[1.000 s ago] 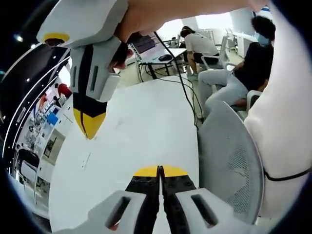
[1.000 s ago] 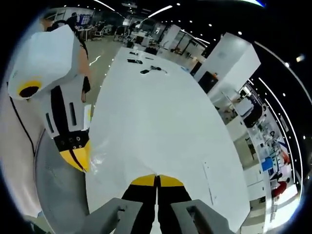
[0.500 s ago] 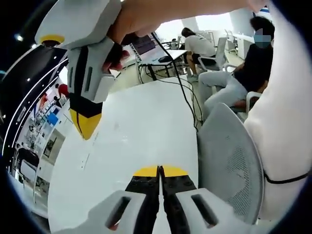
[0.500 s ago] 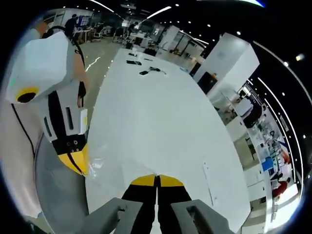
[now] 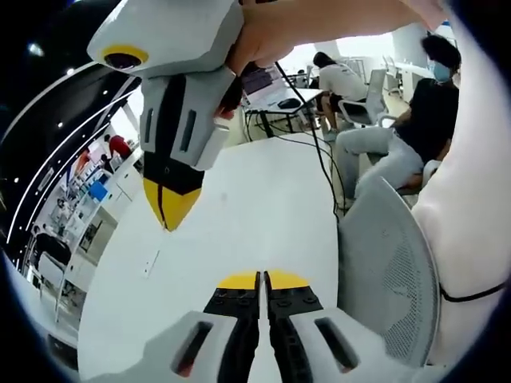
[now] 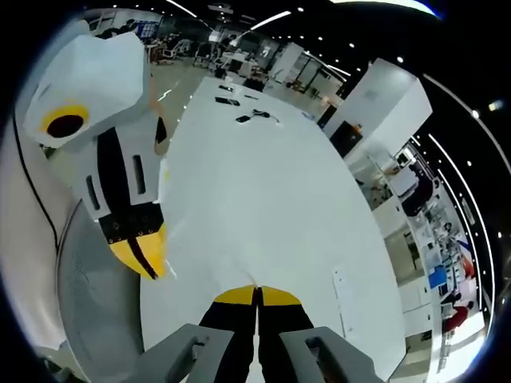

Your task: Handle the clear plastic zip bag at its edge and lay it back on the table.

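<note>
Each claw has a pale grey moulded housing with slotted openings, black ribbed jaw blocks and bright yellow tips. In the left gripper view, the left claw (image 5: 262, 281) rises with its yellow tips meeting; just above it the right claw (image 5: 168, 209) shows a yellow-ringed dark socket on its housing. In the right gripper view, the right claw (image 6: 256, 296) looks alike, and the left claw (image 6: 142, 254) beside it shows small screws on its black block. A thin black cable (image 5: 471, 292) crosses the person's white garment (image 5: 471, 231).

Words: none can be read in either view.
Numbers: none can be read.
Small label on the white table (image 6: 263, 183), at about 4 o'clock in the right gripper view: too small and blurry to read.
Far signs: too blurry to read.
</note>
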Demonstrator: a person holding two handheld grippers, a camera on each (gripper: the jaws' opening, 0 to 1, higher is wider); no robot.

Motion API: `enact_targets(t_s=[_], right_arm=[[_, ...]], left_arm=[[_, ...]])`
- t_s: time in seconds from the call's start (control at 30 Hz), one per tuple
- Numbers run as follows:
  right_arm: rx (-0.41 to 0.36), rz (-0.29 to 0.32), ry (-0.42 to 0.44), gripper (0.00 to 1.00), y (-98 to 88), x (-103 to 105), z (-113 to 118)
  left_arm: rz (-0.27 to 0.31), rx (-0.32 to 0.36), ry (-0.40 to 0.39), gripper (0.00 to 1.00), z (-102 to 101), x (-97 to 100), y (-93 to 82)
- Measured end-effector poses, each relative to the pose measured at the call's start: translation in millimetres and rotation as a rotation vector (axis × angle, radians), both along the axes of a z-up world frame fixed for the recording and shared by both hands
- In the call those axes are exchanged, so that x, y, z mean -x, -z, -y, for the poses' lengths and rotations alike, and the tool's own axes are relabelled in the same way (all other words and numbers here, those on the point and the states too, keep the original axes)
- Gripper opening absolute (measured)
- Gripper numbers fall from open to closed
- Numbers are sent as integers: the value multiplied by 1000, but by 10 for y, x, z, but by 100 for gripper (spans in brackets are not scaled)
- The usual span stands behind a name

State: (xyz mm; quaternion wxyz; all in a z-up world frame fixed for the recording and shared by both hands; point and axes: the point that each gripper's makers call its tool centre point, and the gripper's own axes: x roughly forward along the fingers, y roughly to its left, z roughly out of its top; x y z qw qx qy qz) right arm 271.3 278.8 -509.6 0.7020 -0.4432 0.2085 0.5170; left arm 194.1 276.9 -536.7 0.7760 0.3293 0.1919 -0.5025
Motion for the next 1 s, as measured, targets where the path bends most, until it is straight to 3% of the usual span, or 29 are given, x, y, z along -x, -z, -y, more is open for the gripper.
enact_targets(t_s=[0.5,1.0], right_arm=[[12,27,0,0,-34,-162,40],[25,60,19,0,-14,-489,86]], left_arm=[[57,51,-48,11,-76,-156,-247],[61,78,-112,13,-240,-249,-226]])
